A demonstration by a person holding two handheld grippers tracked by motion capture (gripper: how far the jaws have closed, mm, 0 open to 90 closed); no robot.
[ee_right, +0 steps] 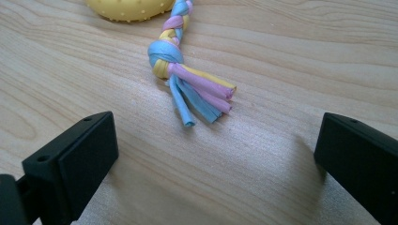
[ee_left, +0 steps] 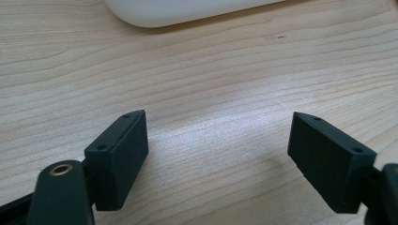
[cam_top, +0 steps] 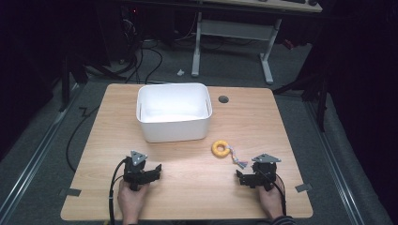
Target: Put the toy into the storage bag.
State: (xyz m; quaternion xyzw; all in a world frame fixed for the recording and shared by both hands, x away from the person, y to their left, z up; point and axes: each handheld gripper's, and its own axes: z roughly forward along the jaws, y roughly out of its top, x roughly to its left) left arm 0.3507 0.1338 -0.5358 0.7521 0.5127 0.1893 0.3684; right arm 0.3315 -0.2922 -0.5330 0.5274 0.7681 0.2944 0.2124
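While both tools (cam_top: 157,172) (cam_top: 240,177) rest released, the pale wooden table (cam_top: 263,122) stands on grey carpet (cam_top: 56,140).

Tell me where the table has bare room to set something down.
Bare wood runs between the left tongs and right tongs, in front of the white bin. The strip left of the bin is free too, as is the far right corner past the cable hole. It is crowded just ahead of the right tongs, where the yellow ring toy and its braided tail lie.
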